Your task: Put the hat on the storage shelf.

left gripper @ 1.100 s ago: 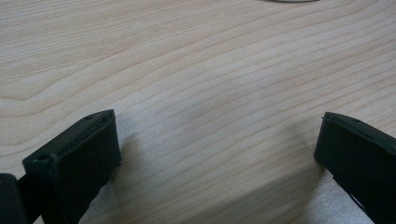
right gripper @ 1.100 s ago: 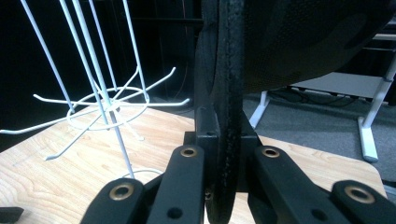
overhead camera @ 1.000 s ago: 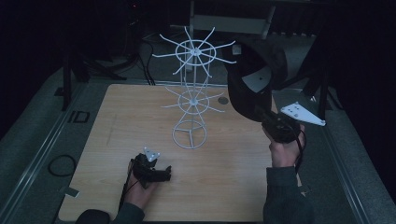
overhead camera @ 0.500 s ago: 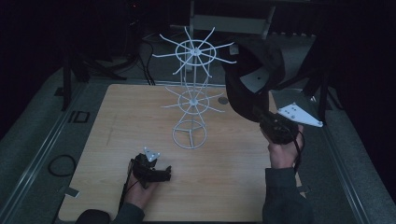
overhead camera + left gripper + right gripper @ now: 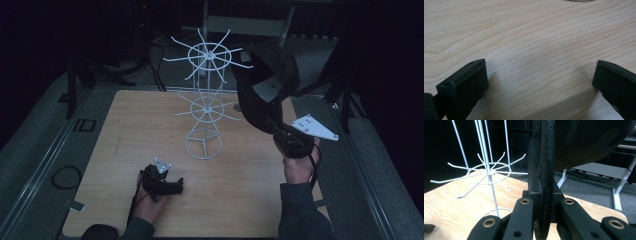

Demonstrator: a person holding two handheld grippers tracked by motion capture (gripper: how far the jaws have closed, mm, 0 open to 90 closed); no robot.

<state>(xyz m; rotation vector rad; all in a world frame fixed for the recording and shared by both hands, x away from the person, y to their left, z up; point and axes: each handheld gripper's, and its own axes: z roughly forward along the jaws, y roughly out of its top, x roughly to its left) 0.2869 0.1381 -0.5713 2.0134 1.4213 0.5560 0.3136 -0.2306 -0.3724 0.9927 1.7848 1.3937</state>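
A black cap (image 5: 262, 75) hangs in the air at the right of the white wire rack (image 5: 205, 107), level with its upper ring of hooks. My right gripper (image 5: 272, 127) is shut on the cap's brim (image 5: 547, 170), which stands on edge between the jaws, with the crown (image 5: 586, 140) above and to the right. The rack (image 5: 490, 172) stands a little to the left of the cap, apart from it. My left gripper (image 5: 175, 186) rests on the wooden table (image 5: 150, 125) near the front, and its jaws (image 5: 540, 72) stand open over bare wood.
The rack's round wire foot (image 5: 202, 145) sits mid-table, and its hooks reach out on all sides. The table's right edge (image 5: 310, 165) lies under my right hand. Dark floor, cables and a white-legged frame (image 5: 619, 192) lie beyond.
My right gripper has drifted slightly left and down in the high view with the cap in it. The left gripper has stayed put.
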